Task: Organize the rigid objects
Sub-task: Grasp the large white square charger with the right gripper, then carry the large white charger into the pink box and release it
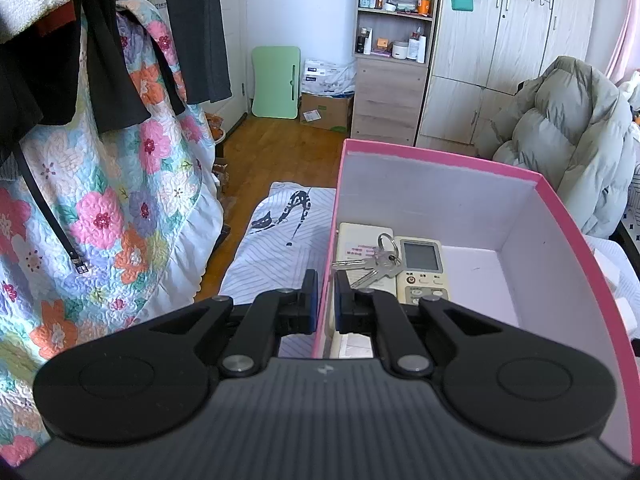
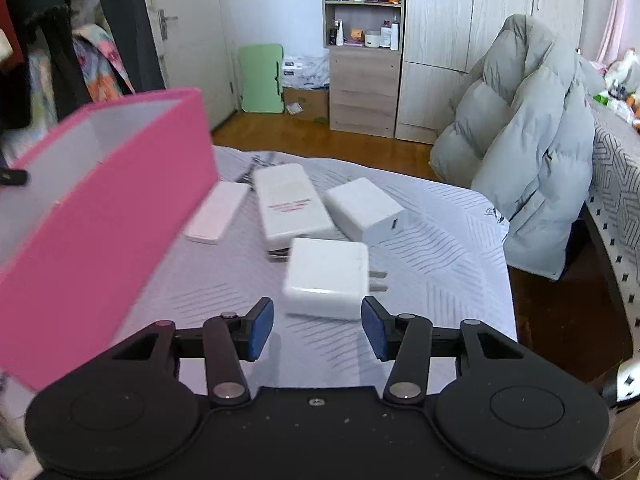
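pink box held at its wall, chargers waiting on the bed

nearest, the left gripper (image 1: 326,300) is clamped on the left wall of the pink box (image 1: 568,216), one pad outside and one inside. in the box lie a white remote (image 1: 422,268) with a grey screen, a second flat white device (image 1: 356,244) just left of it, and a bunch of keys (image 1: 372,264) resting across both.

the right gripper (image 2: 318,330) hovers with its jaws apart and nothing between them, just short of a white charger (image 2: 326,278) whose prongs point right. beyond it on the striped bed cover (image 2: 452,252) sit a second white charger (image 2: 366,210), a long white power bank (image 2: 290,206) and, left of that, a pale pink slab (image 2: 218,212) near the box. far off, a grey puffer coat (image 2: 520,140) is draped at the right.
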